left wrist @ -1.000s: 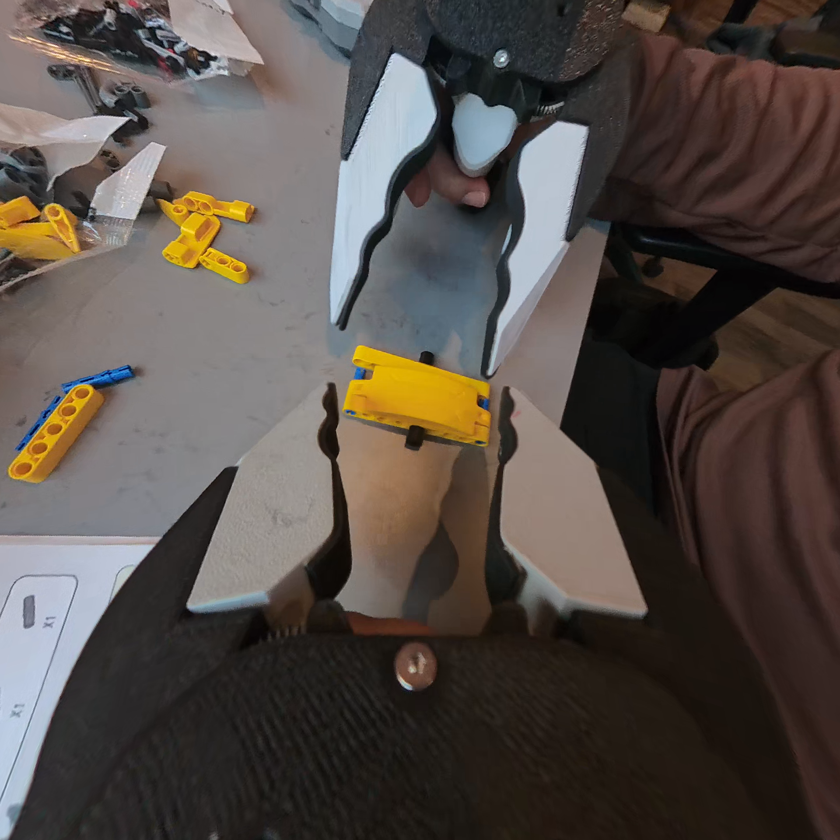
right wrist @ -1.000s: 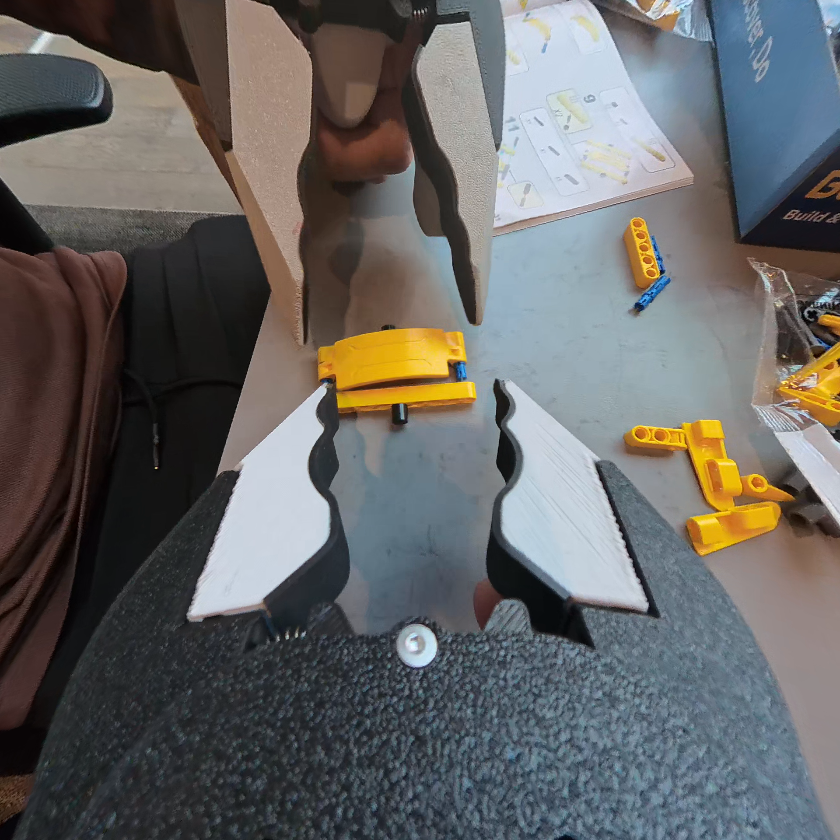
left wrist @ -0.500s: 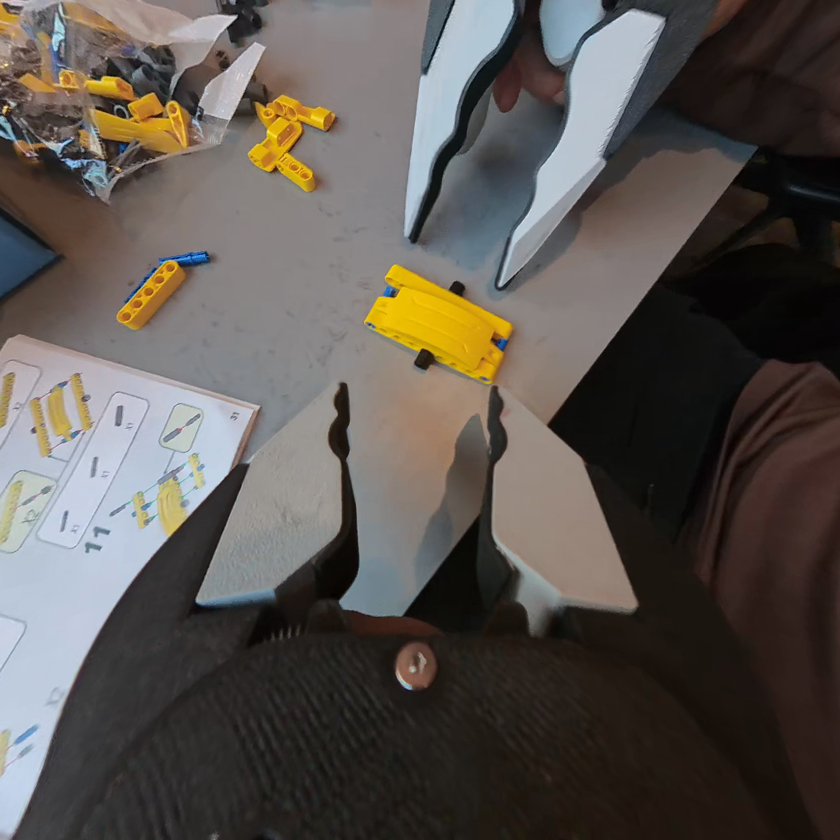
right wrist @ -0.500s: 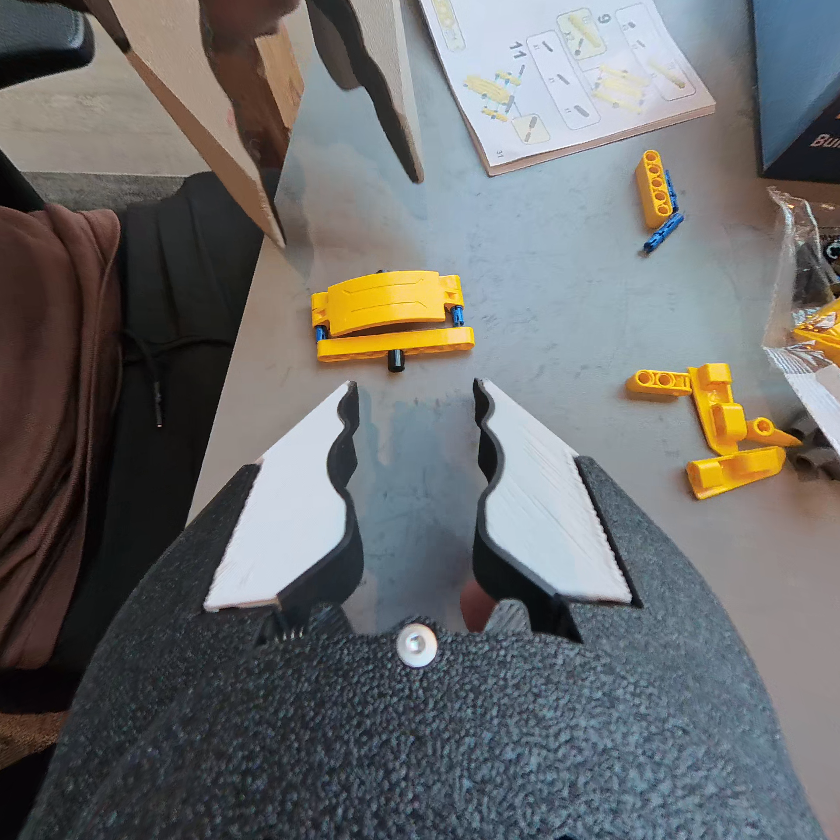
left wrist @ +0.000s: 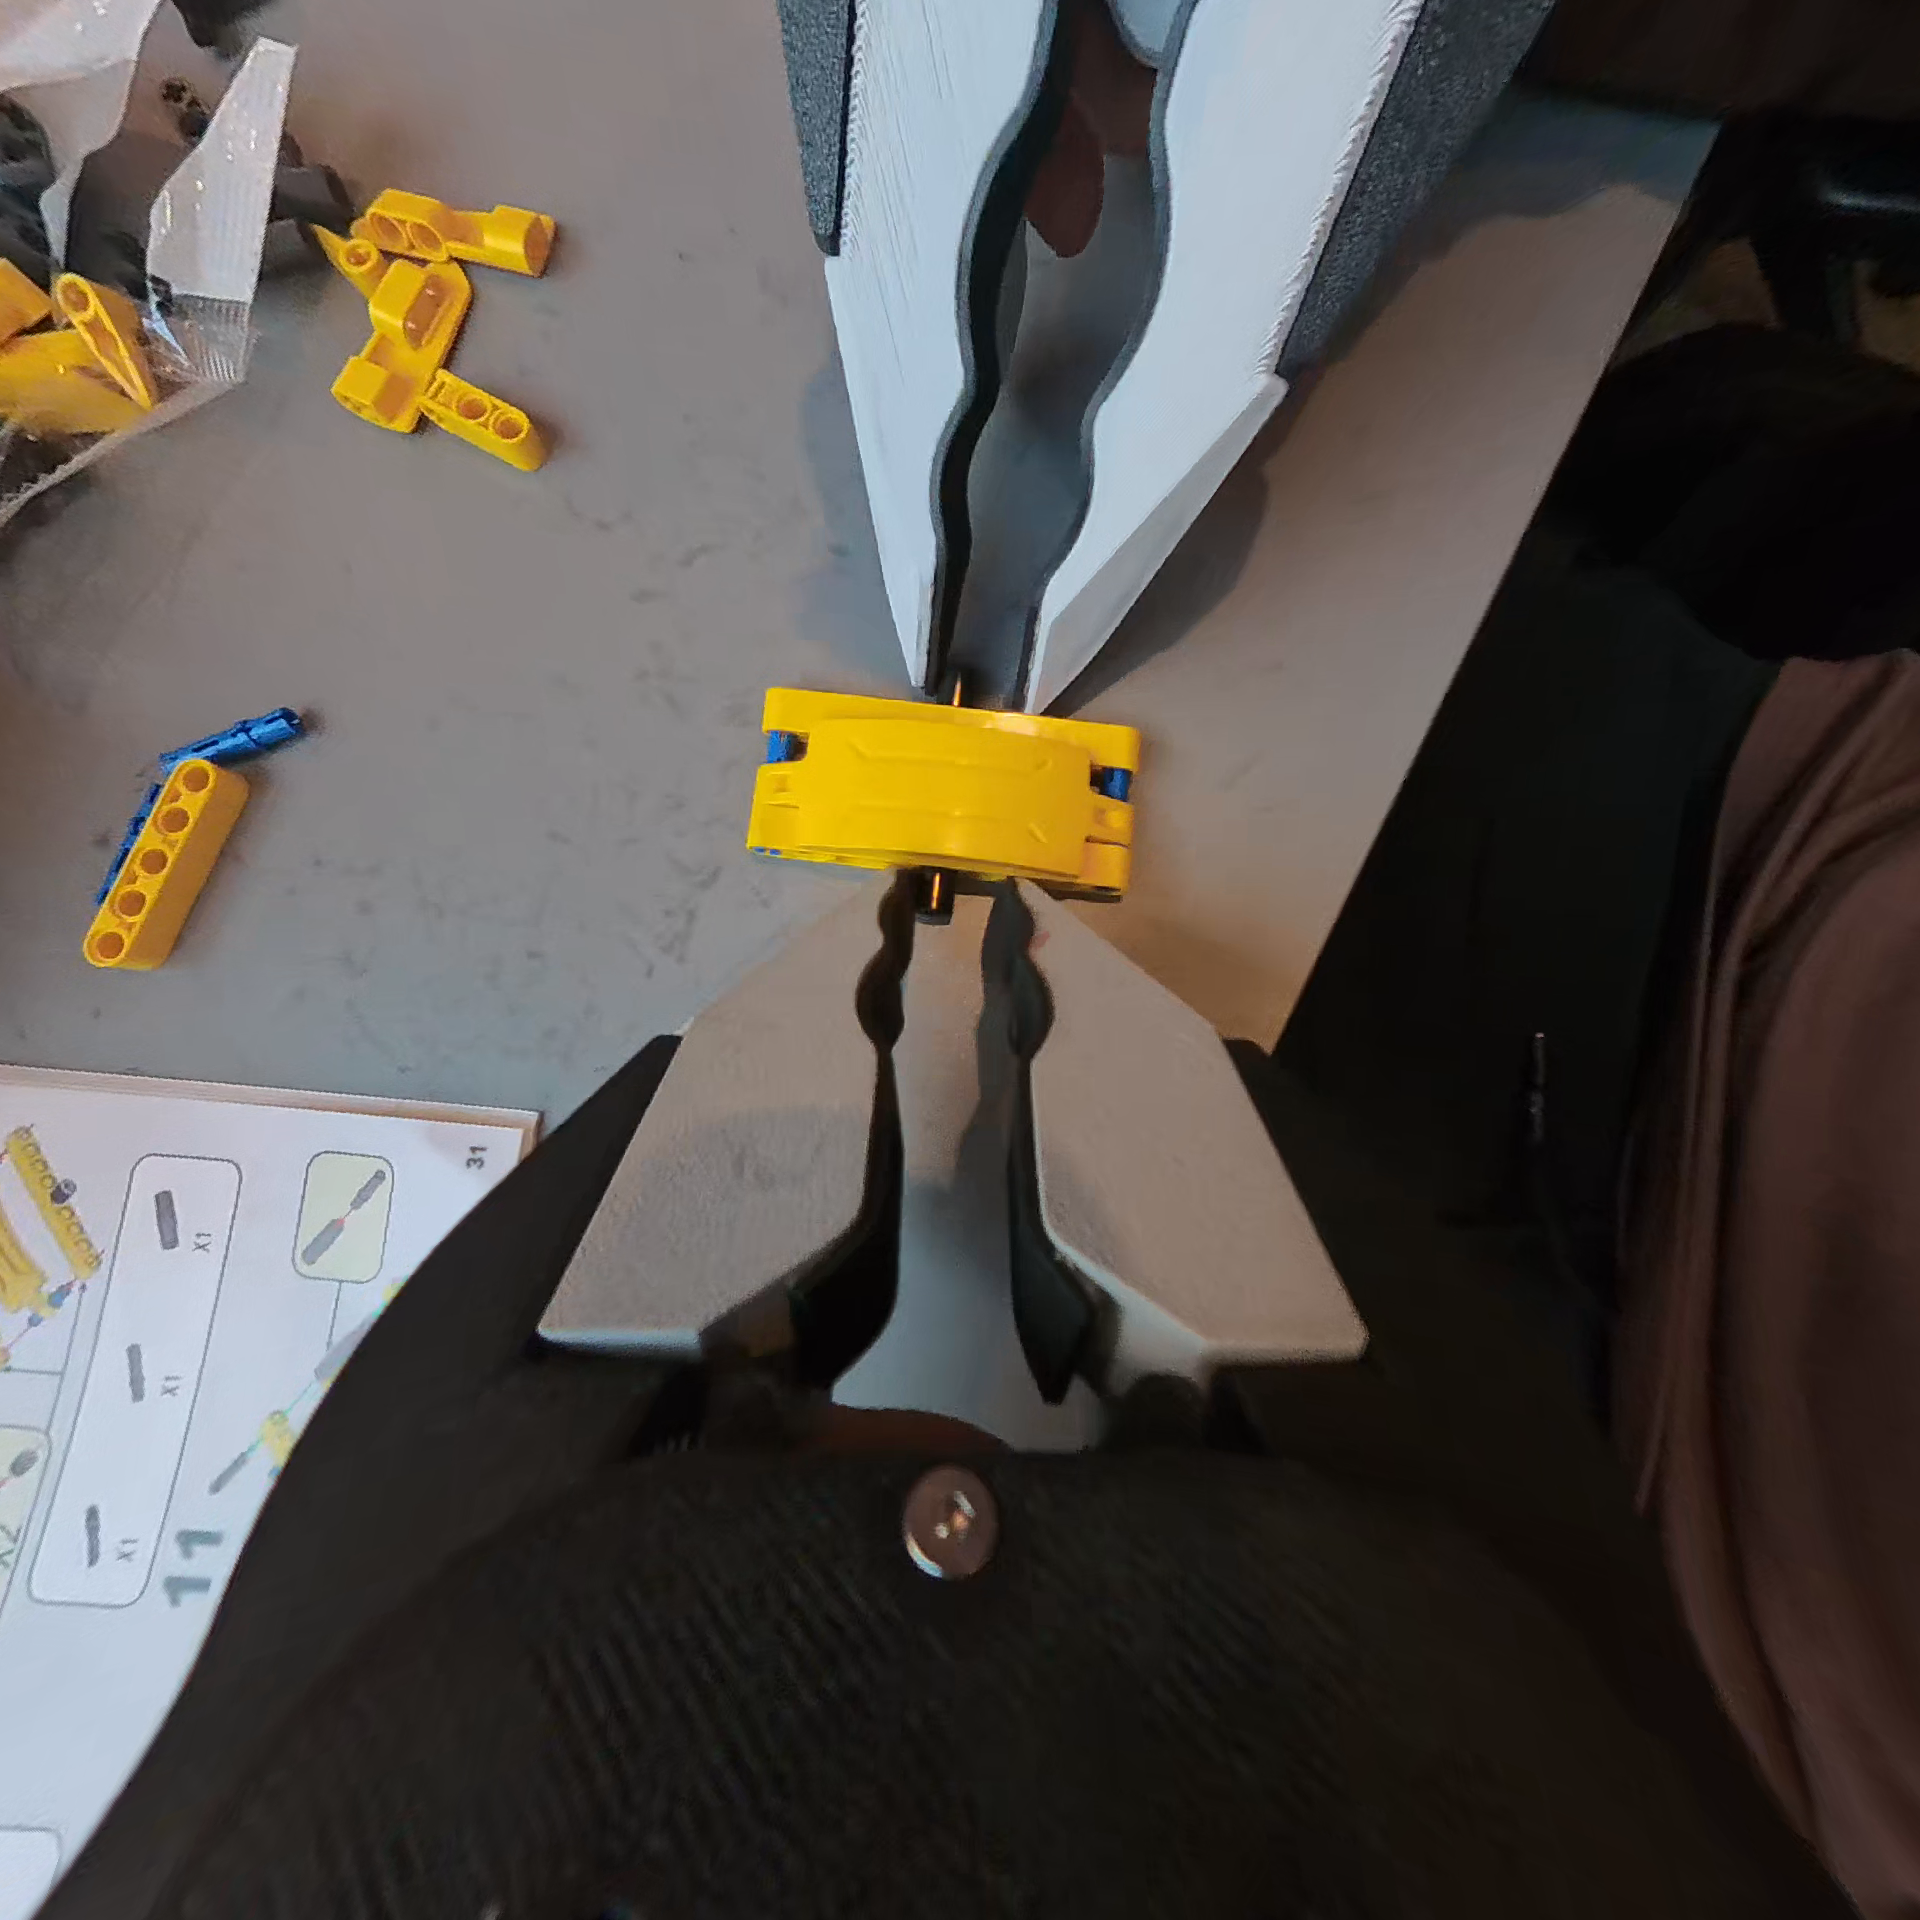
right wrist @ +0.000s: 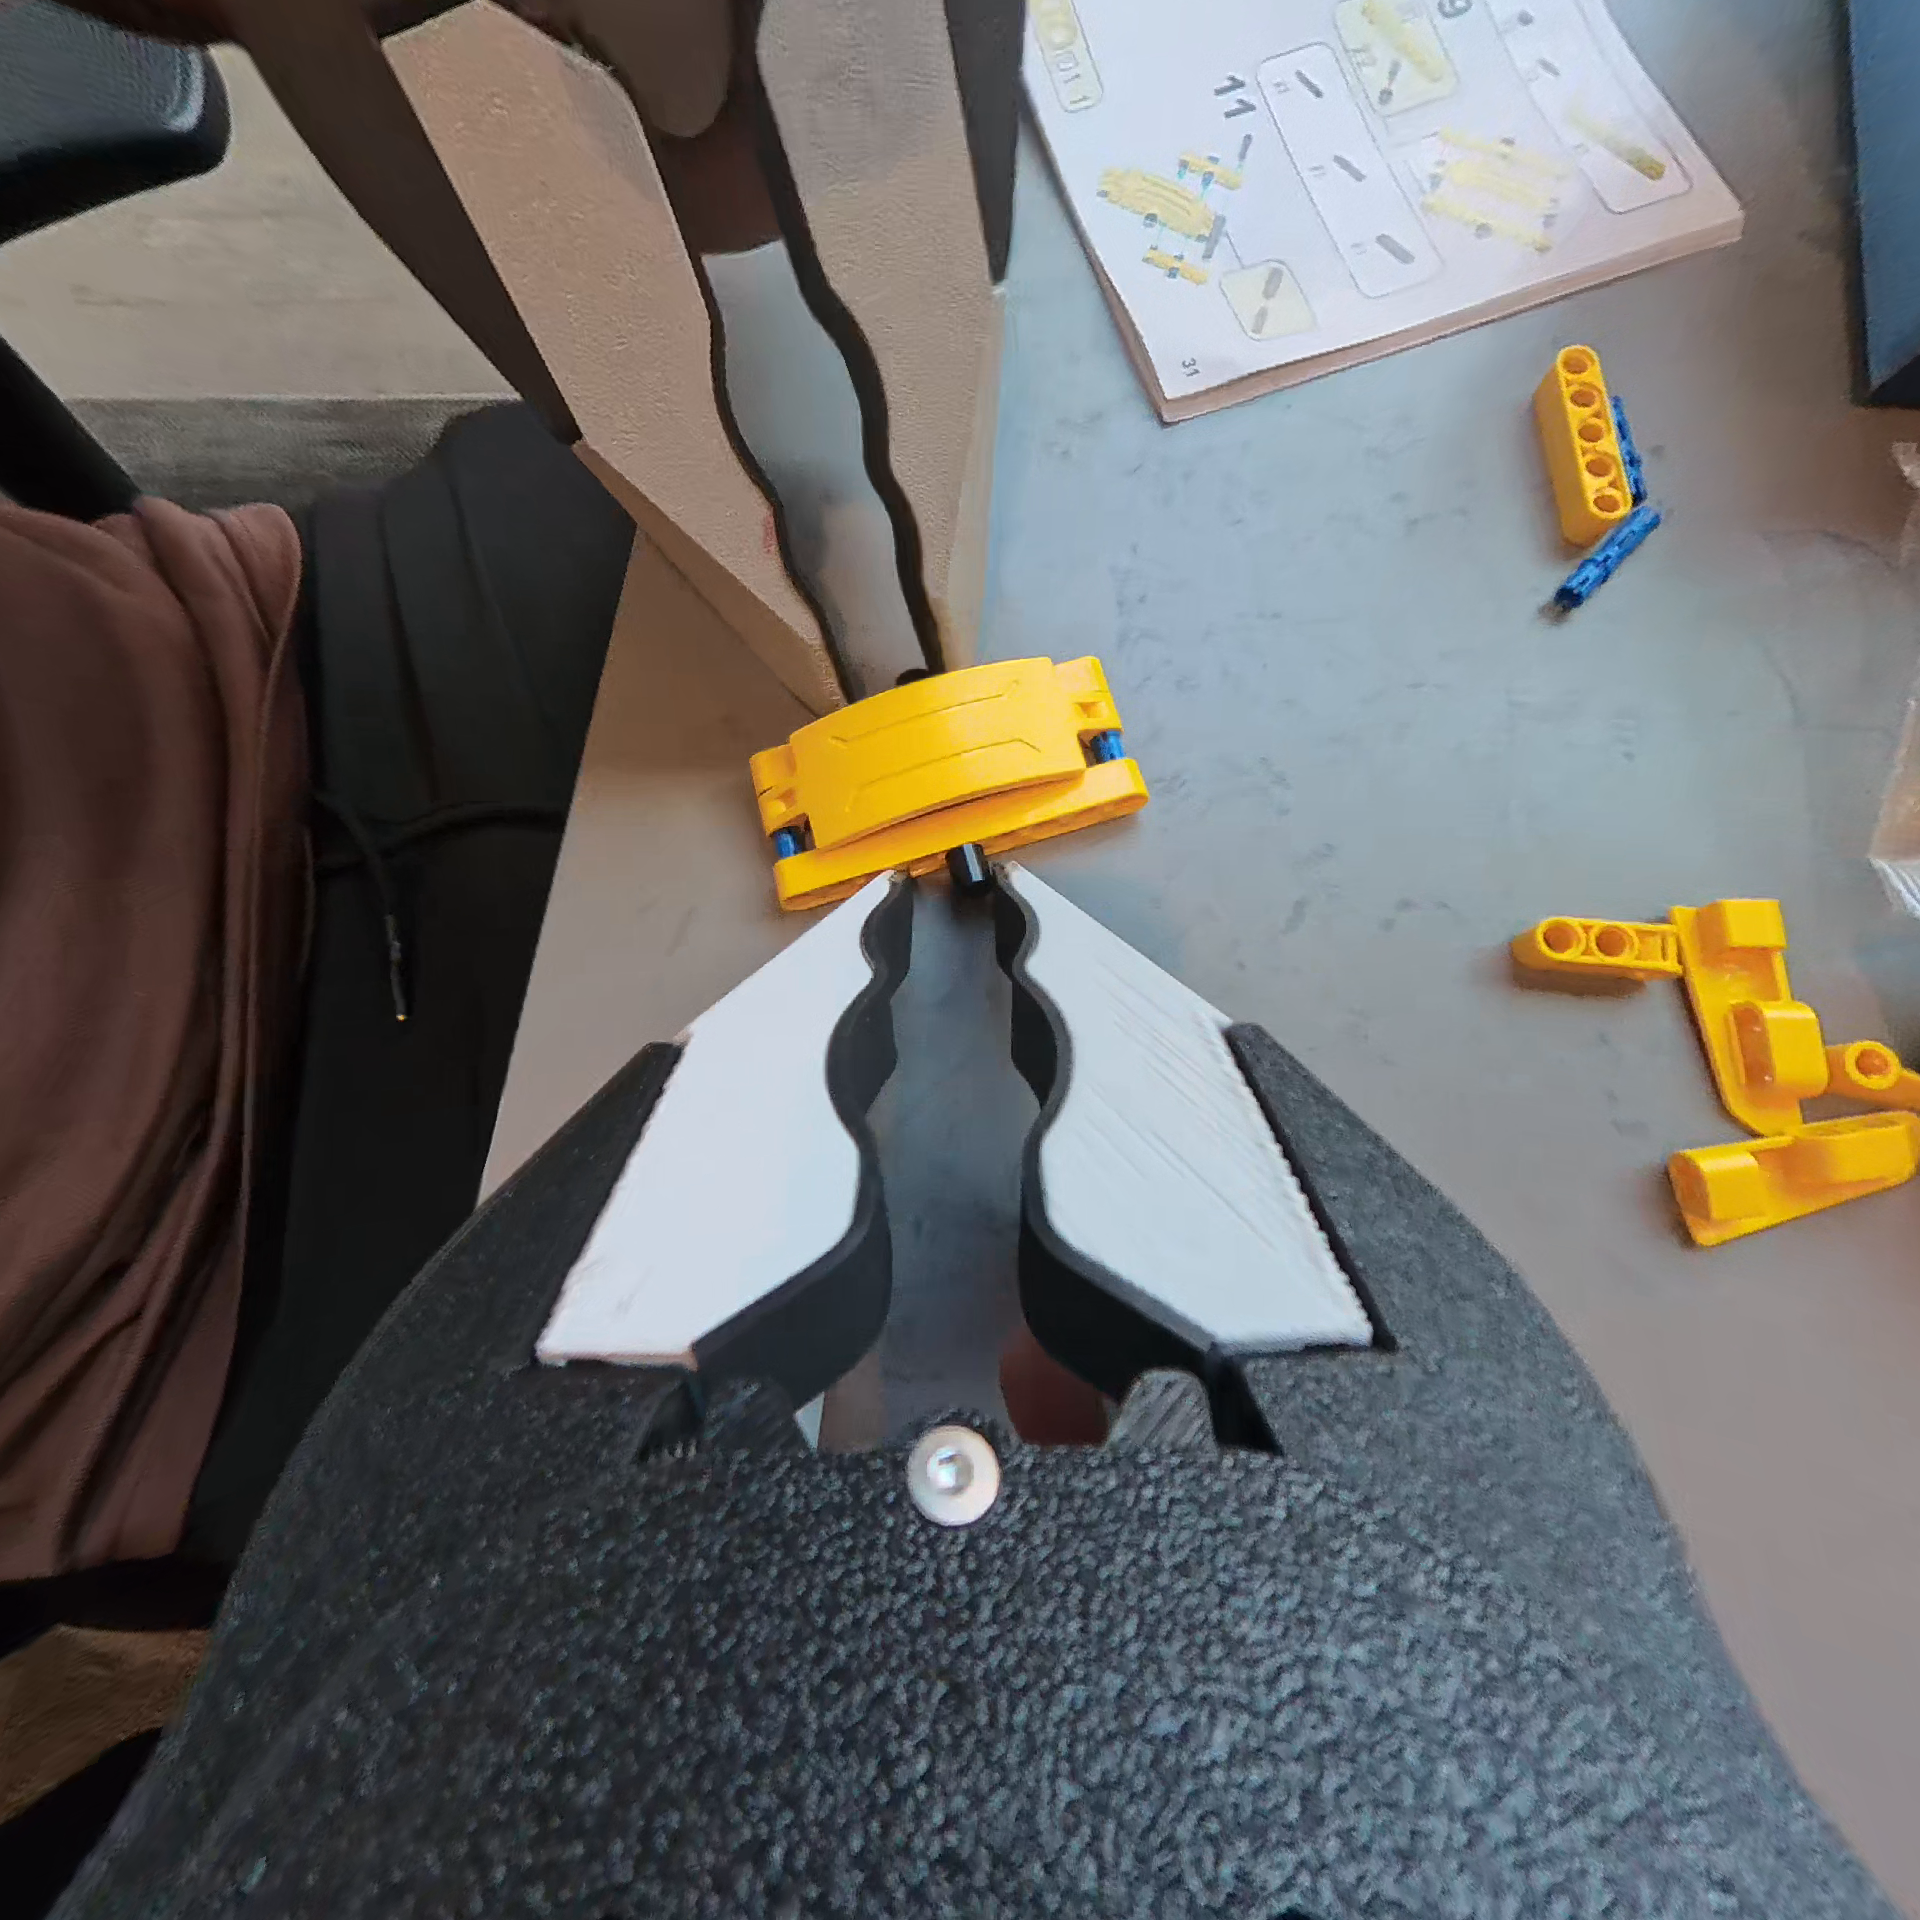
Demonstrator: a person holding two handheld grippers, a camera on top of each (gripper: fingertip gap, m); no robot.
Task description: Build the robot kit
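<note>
A yellow brick assembly (left wrist: pixel 940 790) with a curved panel, blue pins and a black axle (left wrist: pixel 935 896) through it sits near the edge of the grey table (left wrist: pixel 520 623). My left gripper (left wrist: pixel 948 909) has its jaws narrowed round the near end of the axle. My right gripper (left wrist: pixel 982 675) faces it and pinches the far end. In the right wrist view the right gripper (right wrist: pixel 948 878) is closed to a narrow gap round the axle end (right wrist: pixel 968 868). The assembly (right wrist: pixel 935 769) is tilted there, and the left gripper (right wrist: pixel 894 675) is behind it.
An open instruction booklet (left wrist: pixel 156 1299) lies left of my left gripper. A yellow beam with a blue pin (left wrist: pixel 166 862), loose yellow pieces (left wrist: pixel 436 322) and a plastic bag of parts (left wrist: pixel 83 312) lie further left. A person's brown sleeve (left wrist: pixel 1818 1143) is beyond the table edge. Only a small space, under 4 cm, lies between the two pairs of fingers.
Both grippers have moved in on the assembly from opposite sides. Their jaws have gone from wide open to a narrow gap round the axle ends.
</note>
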